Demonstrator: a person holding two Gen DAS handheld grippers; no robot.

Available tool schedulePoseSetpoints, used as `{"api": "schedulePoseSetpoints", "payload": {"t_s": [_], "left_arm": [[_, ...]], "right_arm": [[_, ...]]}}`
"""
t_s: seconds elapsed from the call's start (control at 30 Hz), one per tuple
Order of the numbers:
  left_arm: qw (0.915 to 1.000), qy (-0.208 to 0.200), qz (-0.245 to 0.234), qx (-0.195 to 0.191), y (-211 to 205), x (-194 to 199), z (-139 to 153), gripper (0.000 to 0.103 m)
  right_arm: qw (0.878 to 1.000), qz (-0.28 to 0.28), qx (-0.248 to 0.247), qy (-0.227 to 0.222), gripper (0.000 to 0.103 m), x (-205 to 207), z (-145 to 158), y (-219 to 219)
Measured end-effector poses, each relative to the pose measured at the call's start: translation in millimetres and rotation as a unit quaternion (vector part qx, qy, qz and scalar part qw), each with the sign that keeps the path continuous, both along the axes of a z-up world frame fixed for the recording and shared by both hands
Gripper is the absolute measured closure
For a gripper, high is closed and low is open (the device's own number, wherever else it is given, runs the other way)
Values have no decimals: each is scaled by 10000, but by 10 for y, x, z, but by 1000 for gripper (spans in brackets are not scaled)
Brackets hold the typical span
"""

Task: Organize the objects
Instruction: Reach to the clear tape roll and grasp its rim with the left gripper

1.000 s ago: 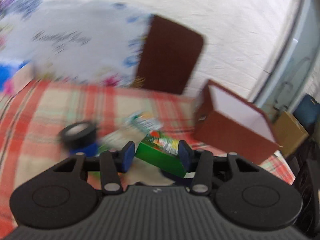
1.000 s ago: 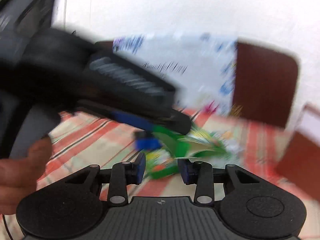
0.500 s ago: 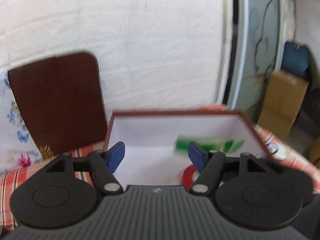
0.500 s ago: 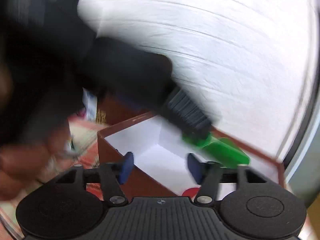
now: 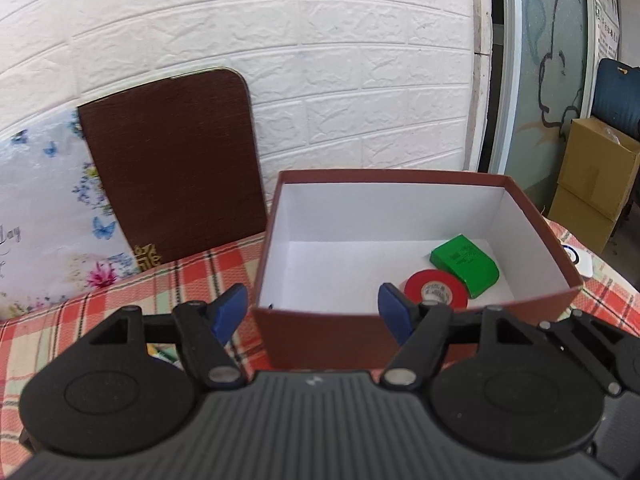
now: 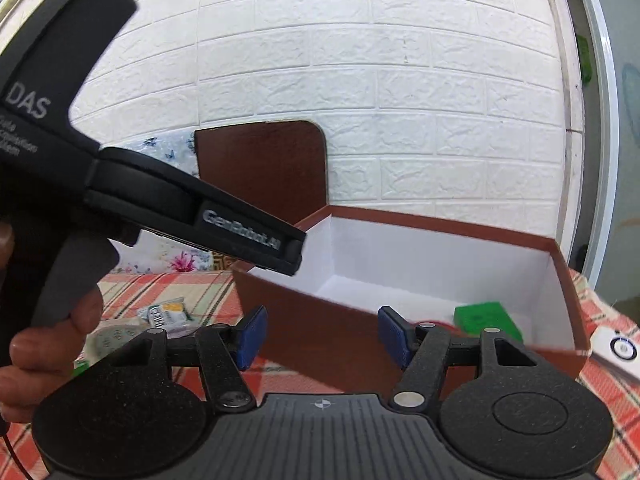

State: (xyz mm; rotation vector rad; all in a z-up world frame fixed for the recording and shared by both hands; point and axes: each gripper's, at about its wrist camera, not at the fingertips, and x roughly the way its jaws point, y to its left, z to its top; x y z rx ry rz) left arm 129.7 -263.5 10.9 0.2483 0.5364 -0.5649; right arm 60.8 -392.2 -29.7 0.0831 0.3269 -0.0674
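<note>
A brown box with a white inside (image 5: pixel 400 324) (image 6: pixel 320 320) stands open on the checked cloth. In it lie a green packet (image 5: pixel 466 266) (image 6: pixel 486 320) and a red tape roll (image 5: pixel 436 294). My left gripper (image 5: pixel 312 316) is open and empty, just in front of the box's near wall. My right gripper (image 6: pixel 320 334) is open and empty, also at the near wall. The left gripper's body (image 6: pixel 180 208) crosses the right wrist view, held by a hand.
A brown board (image 5: pixel 172 168) and a flowered panel (image 5: pixel 44 216) lean on the white brick wall. Loose packets (image 6: pixel 160 316) lie on the cloth at left. A white device (image 6: pixel 616 350) lies right of the box. Cardboard cartons (image 5: pixel 592 192) stand far right.
My left gripper carried the green packet from the cloth to the box and let it go; it now lies in the box. Both grippers have opened wider.
</note>
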Motion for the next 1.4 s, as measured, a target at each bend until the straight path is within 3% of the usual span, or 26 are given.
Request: {"api": "schedulePoseSetpoints", "payload": {"t_s": [0.2,0.27,0.47,0.53,0.6,0.63,0.73,0.83,0.9,0.93,1.0,1.03,1.1,1.23,1.33,1.4], "left_arm": [[9976,319,578,-230,791,-4,-186,29],[9942,477,920,-275,1157,44,-296,40],[9827,636,1711,-322,2016,4,-551,42],[9811,699,1769,-368,2133,-25,-593,42],[9796,772,1805,-421,2183,-23,-618,42],[9791,814,1811,-450,2195,-23,-630,42],[9787,895,1768,-546,2201,-2,-631,42],[9804,872,1662,-593,2162,-9,-608,42],[9813,860,1613,-600,2139,-30,-592,42],[9817,860,1588,-595,2128,-39,-587,42],[9826,887,1525,-584,2084,-57,-577,42],[9834,912,1458,-584,2044,-65,-572,42],[9855,930,1302,-572,1938,-60,-559,42],[9887,918,1133,-341,1613,168,-505,36],[9872,963,1269,-13,1413,496,-552,36],[9858,964,1314,396,1246,688,-649,43]], "right_arm": [[9980,429,-4,472,41,-28,-202,311],[9957,639,56,663,42,-8,-300,459],[9872,1295,97,926,42,200,-414,877],[9844,1479,69,949,39,283,-446,987],[9805,1617,99,1115,24,497,-497,1088],[9785,1667,135,1207,23,586,-523,1140],[9732,1861,14,1351,27,742,-597,1299],[9714,1909,296,1378,31,736,-637,1239],[9751,1789,355,1262,42,666,-611,1164],[9773,1722,289,1196,90,608,-584,1126],[9797,1572,206,1227,101,505,-538,1005],[9809,1483,121,1256,101,445,-529,932],[9816,1307,-73,1391,89,330,-556,782],[9831,1051,297,1471,68,194,-604,502],[9863,951,409,1285,54,190,-573,480],[9862,1065,343,1219,41,230,-569,564]]}}
